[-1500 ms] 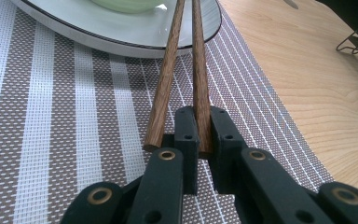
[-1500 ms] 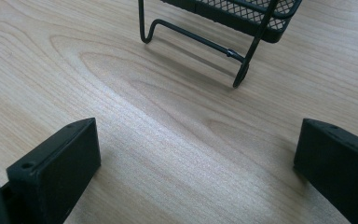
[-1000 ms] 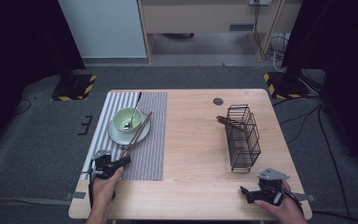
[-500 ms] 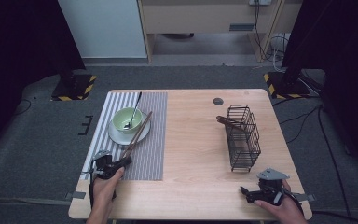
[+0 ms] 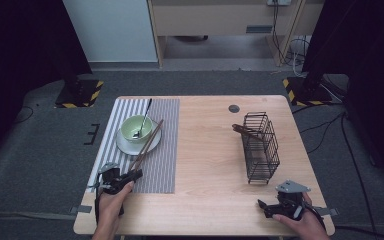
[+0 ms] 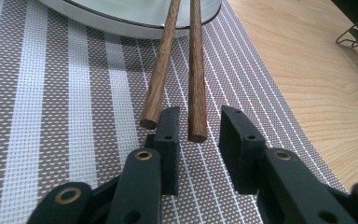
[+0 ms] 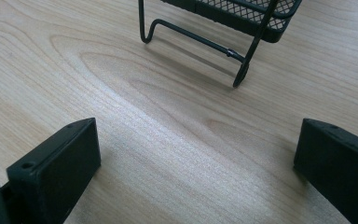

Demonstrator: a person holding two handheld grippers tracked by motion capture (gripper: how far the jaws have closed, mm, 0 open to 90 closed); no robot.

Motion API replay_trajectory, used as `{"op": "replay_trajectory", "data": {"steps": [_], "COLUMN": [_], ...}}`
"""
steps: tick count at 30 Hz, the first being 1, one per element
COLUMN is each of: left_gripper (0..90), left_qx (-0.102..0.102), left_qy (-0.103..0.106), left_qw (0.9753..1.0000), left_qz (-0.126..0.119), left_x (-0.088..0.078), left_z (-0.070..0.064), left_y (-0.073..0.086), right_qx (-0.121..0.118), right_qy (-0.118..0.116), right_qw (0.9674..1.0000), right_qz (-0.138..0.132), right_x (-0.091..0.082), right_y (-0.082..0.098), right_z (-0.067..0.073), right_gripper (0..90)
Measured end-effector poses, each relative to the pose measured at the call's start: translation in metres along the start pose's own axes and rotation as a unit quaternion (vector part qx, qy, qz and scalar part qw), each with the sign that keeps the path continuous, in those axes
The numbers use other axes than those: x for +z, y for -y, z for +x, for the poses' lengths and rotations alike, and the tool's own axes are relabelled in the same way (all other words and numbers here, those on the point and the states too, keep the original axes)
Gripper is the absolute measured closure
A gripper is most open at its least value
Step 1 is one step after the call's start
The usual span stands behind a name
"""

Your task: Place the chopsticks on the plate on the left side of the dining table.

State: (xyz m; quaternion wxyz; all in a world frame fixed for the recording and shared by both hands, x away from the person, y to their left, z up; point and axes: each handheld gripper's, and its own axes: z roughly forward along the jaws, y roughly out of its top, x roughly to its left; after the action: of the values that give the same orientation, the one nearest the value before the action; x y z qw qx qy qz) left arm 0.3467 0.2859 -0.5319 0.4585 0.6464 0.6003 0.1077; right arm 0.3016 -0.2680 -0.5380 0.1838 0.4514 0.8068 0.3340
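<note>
Two brown wooden chopsticks (image 5: 147, 142) lean from the white plate (image 5: 125, 146) down onto the striped placemat (image 5: 165, 165). A green bowl (image 5: 136, 128) with a spoon (image 5: 144, 116) in it sits on that plate. My left gripper (image 5: 132, 175) is at the chopsticks' near ends, and its jaws have just been opening. In the left gripper view one chopstick (image 6: 196, 70) ends between the parted jaws of the left gripper (image 6: 198, 126), untouched by the pads, while the other ends beside the left jaw. My right gripper (image 5: 262, 207) rests open near the front right edge, nothing between the jaws of the right gripper (image 7: 196, 154).
A black wire basket (image 5: 260, 145) stands right of centre with a brown wooden utensil (image 5: 247, 131) poking out of it; its foot shows ahead of the right jaws as the basket (image 7: 242, 18). A small black disc (image 5: 234, 108) lies at the back of the table.
The left gripper's jaws look slightly wider at the chopsticks' near ends. Neither hand has shifted, and the chopsticks lie as before.
</note>
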Motion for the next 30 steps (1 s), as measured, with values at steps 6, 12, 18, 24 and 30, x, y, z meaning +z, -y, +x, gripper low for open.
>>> {"op": "replay_trajectory", "data": {"steps": [6, 12, 18, 24, 30], "left_gripper": [64.0, 62.3, 61.4, 59.4, 55.6], "left_qx": [0.002, 0.005, 0.008, 0.012, 0.024], "left_qy": [0.005, 0.008, 0.008, 0.005, -0.005], "left_qw": [1.0, 0.9999, 0.9999, 0.9999, 0.9997], "left_qz": [0.007, 0.01, 0.009, 0.005, 0.0], "left_x": [-0.003, -0.006, -0.011, -0.012, -0.013], "left_z": [-0.001, -0.003, -0.002, -0.002, 0.0], "left_y": [0.004, 0.006, 0.009, 0.009, 0.009], "right_qx": [0.0, 0.0, 0.0, 0.0, 0.0], "right_qy": [0.0, 0.0, 0.0, 0.0, 0.0], "right_qw": [1.0, 1.0, 1.0, 1.0, 1.0], "right_qz": [0.0, 0.0, 0.0, 0.0, 0.0], "right_x": [0.0, 0.0, 0.0, 0.0, 0.0], "right_y": [0.0, 0.0, 0.0, 0.0, 0.0], "right_z": [0.0, 0.0, 0.0, 0.0, 0.0], "right_gripper": [0.5, 0.5, 0.4, 0.5, 0.5]}}
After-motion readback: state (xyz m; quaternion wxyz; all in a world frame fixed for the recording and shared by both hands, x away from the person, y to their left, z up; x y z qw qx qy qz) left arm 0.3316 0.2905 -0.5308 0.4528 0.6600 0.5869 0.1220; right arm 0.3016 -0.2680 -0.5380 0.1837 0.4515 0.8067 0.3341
